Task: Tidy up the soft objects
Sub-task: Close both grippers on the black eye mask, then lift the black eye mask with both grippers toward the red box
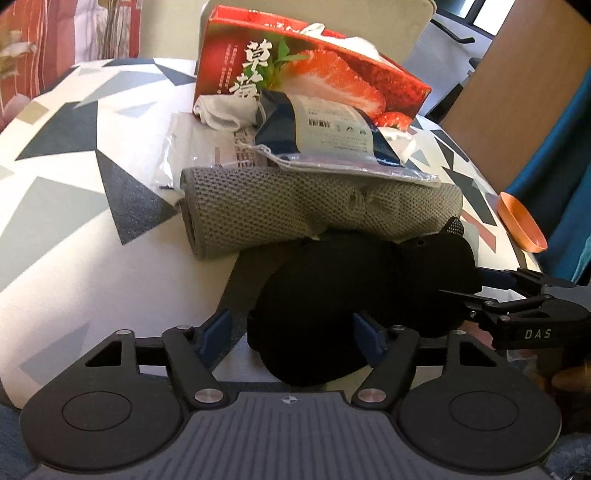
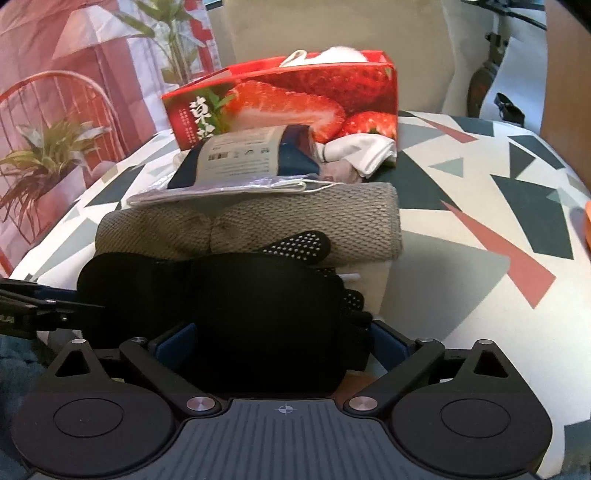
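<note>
A heap of black fabric (image 1: 369,280) with white grip dots, glove-like, lies on the patterned tablecloth (image 1: 74,184). My left gripper (image 1: 291,328) is open around its near left part; the right finger touches it and the left pad (image 1: 218,328) stands clear. My right gripper (image 2: 280,339) is open wide, with the black fabric (image 2: 258,295) filling the gap between its fingers. Behind lie a rolled grey towel (image 1: 295,210), a clear packet with a dark blue item (image 1: 332,144), a white cloth (image 1: 221,110) and a red strawberry box (image 1: 295,62). The right gripper (image 1: 517,306) also shows at the right edge of the left wrist view.
An orange dish (image 1: 521,225) sits at the table's right edge. A beige chair back (image 2: 332,29) stands behind the box, and a brown board (image 1: 517,92) is at the far right. Bare tablecloth (image 2: 480,221) lies to the right of the towel (image 2: 258,221).
</note>
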Demonstrator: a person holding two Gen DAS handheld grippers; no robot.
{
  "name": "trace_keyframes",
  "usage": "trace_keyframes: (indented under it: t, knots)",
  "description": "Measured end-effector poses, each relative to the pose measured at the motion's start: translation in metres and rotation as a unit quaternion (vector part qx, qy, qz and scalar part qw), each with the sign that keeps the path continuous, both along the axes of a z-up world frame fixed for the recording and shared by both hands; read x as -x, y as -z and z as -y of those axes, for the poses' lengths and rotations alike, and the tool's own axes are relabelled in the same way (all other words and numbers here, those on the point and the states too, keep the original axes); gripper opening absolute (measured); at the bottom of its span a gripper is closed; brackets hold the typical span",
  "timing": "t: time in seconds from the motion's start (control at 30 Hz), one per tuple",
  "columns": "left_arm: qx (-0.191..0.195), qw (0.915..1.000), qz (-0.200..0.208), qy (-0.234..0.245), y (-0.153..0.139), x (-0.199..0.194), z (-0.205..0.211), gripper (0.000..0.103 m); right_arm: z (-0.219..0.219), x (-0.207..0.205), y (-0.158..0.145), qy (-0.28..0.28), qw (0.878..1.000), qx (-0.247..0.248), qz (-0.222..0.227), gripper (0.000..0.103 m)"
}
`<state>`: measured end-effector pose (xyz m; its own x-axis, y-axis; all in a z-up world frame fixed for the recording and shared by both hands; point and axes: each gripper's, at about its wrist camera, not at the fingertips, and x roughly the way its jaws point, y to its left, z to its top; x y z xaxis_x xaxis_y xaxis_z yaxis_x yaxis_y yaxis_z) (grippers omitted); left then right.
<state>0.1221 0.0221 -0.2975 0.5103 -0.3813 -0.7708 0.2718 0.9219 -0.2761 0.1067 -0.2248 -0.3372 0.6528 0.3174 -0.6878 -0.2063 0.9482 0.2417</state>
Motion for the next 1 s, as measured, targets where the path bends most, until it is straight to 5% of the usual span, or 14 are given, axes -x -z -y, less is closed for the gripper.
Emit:
trace_keyframes:
  t: [0.5, 1.0]
  knots:
    - [0.008, 0.9997, 0.024, 0.002, -0.005, 0.003, 0.0, 0.041, -0.002, 0.005, -0.008, -0.016, 1.0, -0.008, 0.019, 0.082]
    - [0.022, 0.9967, 0.078, -0.011, -0.018, 0.012, -0.009, 0.024, 0.004, 0.02, -0.036, -0.002, 0.995, -0.01, 0.1, 0.031]
